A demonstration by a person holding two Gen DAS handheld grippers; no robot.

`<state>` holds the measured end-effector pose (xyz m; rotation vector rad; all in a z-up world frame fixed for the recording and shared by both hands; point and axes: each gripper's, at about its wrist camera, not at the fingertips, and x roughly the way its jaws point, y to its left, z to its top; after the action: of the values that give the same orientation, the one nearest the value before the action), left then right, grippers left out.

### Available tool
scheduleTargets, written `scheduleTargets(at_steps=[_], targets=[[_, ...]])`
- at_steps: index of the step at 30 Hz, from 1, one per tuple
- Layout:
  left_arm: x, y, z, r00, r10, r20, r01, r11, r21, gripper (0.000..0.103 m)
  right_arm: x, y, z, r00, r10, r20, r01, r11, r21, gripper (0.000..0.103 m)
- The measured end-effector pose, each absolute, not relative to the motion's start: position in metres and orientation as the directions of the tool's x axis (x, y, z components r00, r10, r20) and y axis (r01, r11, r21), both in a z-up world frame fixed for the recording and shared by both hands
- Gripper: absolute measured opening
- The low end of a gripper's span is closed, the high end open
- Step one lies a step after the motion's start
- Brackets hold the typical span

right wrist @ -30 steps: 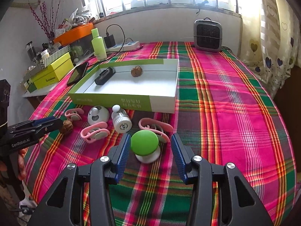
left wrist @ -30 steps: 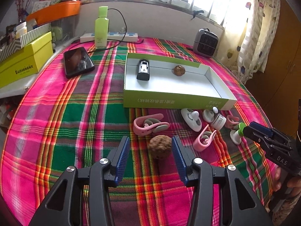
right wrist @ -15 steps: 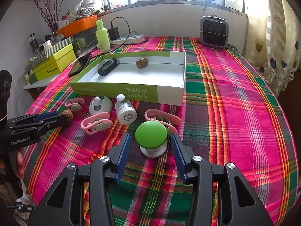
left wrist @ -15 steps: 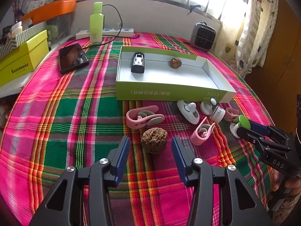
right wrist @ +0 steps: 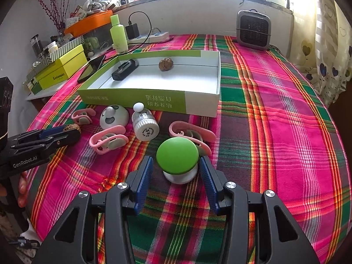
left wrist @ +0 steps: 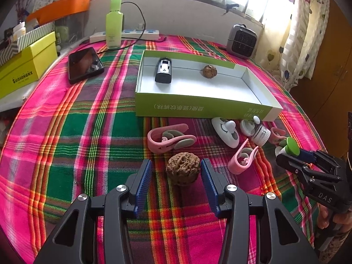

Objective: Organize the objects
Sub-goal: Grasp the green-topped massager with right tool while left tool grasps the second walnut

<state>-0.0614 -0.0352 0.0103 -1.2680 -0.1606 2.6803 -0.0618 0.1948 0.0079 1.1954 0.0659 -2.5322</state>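
In the left wrist view, the pink clip (left wrist: 277,133) at right is mostly hidden behind the small bottle (left wrist: 260,133), and the hand (left wrist: 330,217) at lower right is cut by the frame edge. In the right wrist view, the walnut (right wrist: 71,128) at left shows only partly behind the left gripper (right wrist: 62,133). Print on the box (right wrist: 154,98) is too small to read.

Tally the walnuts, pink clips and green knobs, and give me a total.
Walnuts: 2, one boxed, one loose
Pink clips: 3
Green knob: 1
Total: 6
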Motion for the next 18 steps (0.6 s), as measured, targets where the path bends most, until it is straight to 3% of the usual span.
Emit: scheduleTargets(at_steps=[4, 9, 18], targets=[[-0.0619, -0.0352, 0.0106, -0.625, 0.198, -0.755, -0.107, -0.980, -0.168, 0.044, -0.0624, 0.1949, 0.0078, -0.590, -0.277, -0.759, 0.315, -0.944, 0.100, 0.045], [-0.0624, -0.0368, 0.0109, -0.629, 0.185, -0.755, -0.098, -0.982, -0.159, 0.030, -0.0631, 0.1966, 0.0079, -0.591, -0.277, -0.757, 0.306, -0.946, 0.107, 0.038], [-0.0618, -0.0379, 0.0102, -0.631, 0.180, -0.755, -0.094, -0.983, -0.156, 0.028, -0.0638, 0.1985, 0.0082, -0.596, -0.270, -0.756, 0.296, -0.949, 0.106, 0.033]])
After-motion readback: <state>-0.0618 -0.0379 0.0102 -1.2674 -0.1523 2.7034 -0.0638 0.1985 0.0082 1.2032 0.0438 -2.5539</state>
